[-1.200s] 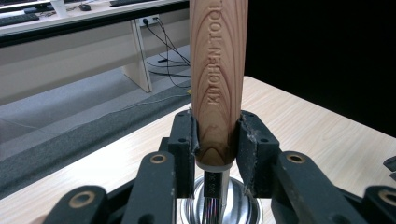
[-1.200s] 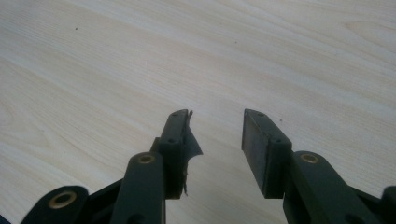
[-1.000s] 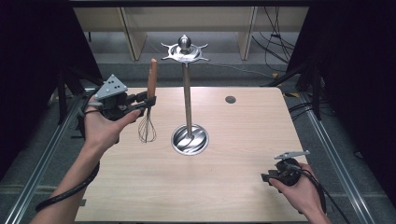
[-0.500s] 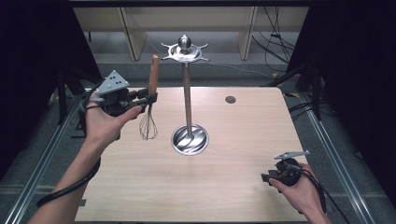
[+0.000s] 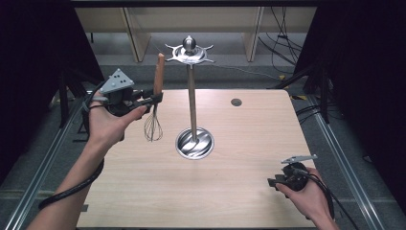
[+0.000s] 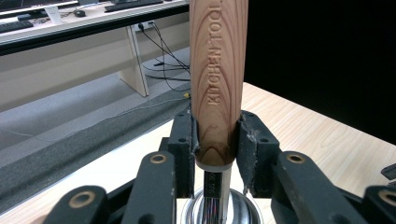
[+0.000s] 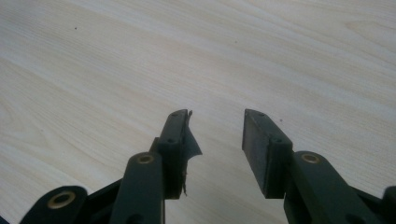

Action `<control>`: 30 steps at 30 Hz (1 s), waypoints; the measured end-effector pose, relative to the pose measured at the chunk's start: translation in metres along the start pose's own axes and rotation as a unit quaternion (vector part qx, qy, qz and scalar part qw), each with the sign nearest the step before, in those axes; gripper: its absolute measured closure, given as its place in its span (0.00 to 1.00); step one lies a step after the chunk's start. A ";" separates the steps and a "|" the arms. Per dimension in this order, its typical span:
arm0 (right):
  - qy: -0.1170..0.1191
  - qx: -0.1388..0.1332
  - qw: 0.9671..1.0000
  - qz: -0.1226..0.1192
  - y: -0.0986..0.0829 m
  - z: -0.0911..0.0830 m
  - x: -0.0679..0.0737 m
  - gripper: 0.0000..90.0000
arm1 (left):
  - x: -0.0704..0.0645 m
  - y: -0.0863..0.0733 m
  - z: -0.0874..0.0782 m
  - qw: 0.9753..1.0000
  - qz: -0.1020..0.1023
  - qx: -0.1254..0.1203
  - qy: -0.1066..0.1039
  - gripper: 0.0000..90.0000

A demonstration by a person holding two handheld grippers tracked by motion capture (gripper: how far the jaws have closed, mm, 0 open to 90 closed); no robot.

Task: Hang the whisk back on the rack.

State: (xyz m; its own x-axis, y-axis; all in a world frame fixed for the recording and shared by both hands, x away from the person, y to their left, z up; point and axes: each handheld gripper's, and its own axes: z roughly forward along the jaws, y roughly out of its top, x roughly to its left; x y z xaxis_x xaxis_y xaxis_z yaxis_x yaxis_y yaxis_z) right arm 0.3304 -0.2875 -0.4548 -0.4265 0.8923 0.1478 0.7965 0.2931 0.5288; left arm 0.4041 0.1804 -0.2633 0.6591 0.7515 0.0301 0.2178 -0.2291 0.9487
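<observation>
Left gripper [image 5: 152,99] at 10 o'clock over the table [image 5: 143,191], raised, jaws clamped on a whisk [image 5: 154,108] at the lower end of its wooden handle [image 6: 218,84]. Whisk upright: handle up, wire loops hanging down just above the tabletop. Left gripper view: both pads pressed against the handle on either side, with the metal collar below them.

Containers: none as such. Closest is the round dished base [image 5: 194,143] of the metal utensil stand [image 5: 190,91] at table centre; nothing loose in it, just the pole rising to a star-shaped hook plate with a ball knob. Whisk sits just beside the pole, at its 9 o'clock, not touching it.

Writing: handle is engraved "KITCHEN TOOL", running lengthwise, cut off at the top edge. Small print on the collar is too blurred to read.

Right gripper [image 5: 273,182] at 4 o'clock, low by the near edge, jaws apart, holding nothing; bare woodgrain beyond them. Loose pad lining on one jaw.

Small dark round hole [image 5: 236,102] in the tabletop at 1 o'clock.
</observation>
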 end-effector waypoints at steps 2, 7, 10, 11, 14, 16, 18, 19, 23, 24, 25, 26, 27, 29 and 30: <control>-0.001 0.001 1.000 0.001 0.000 0.000 0.000 0.68 | 0.000 0.001 0.000 1.000 0.000 0.000 0.000 0.76; -0.001 0.000 1.000 0.000 0.000 0.000 0.000 0.68 | 0.000 0.004 0.001 1.000 0.008 -0.004 -0.001 0.76; -0.001 0.000 1.000 0.001 0.000 0.000 0.000 0.68 | -0.001 0.006 0.002 1.000 0.003 -0.001 -0.003 0.76; -0.001 0.001 1.000 0.000 0.000 0.000 0.000 0.68 | -0.001 0.006 0.002 1.000 0.003 -0.001 -0.003 0.76; -0.001 0.000 1.000 0.000 0.000 0.001 0.000 0.68 | -0.001 0.007 0.004 1.000 0.011 -0.004 -0.004 0.76; -0.001 0.000 1.000 0.000 0.000 0.001 0.000 0.68 | -0.002 0.008 0.004 1.000 0.004 0.000 -0.005 0.76; -0.001 0.000 1.000 -0.001 0.000 0.001 0.000 0.68 | -0.001 0.009 0.005 1.000 0.012 -0.002 -0.005 0.76; -0.001 0.000 1.000 0.000 0.000 0.001 0.000 0.68 | -0.002 0.008 0.005 1.000 0.005 0.001 -0.006 0.76; -0.001 0.000 1.000 0.000 0.000 0.001 0.000 0.68 | -0.002 0.010 0.007 1.000 0.010 -0.001 -0.005 0.76; -0.001 0.000 1.000 0.000 0.000 0.001 0.000 0.68 | -0.003 0.010 0.007 1.000 0.005 0.002 -0.007 0.76; -0.001 0.000 1.000 0.000 0.000 0.001 0.000 0.68 | -0.003 0.010 0.007 1.000 0.004 0.002 -0.007 0.76; -0.001 0.000 1.000 0.000 0.000 0.001 0.000 0.68 | -0.002 0.010 0.008 1.000 0.011 -0.001 -0.006 0.76; -0.001 0.001 1.000 0.000 0.000 0.001 0.000 0.68 | -0.001 0.010 0.008 1.000 0.012 0.000 -0.006 0.76; -0.001 0.001 1.000 -0.001 0.000 0.001 0.000 0.68 | -0.002 0.010 0.009 1.000 0.005 0.005 -0.008 0.76; -0.001 0.001 1.000 -0.002 0.000 0.001 0.000 0.68 | -0.002 0.010 0.009 1.000 0.005 0.006 -0.009 0.76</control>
State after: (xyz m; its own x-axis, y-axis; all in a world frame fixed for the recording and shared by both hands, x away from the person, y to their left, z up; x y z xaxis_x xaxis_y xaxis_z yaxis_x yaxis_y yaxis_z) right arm 0.3308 -0.2876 -0.4559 -0.4287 0.8918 0.1444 0.7958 0.2971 0.5276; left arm 0.4114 0.1705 -0.2567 0.6739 0.7380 0.0342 0.2195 -0.2442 0.9446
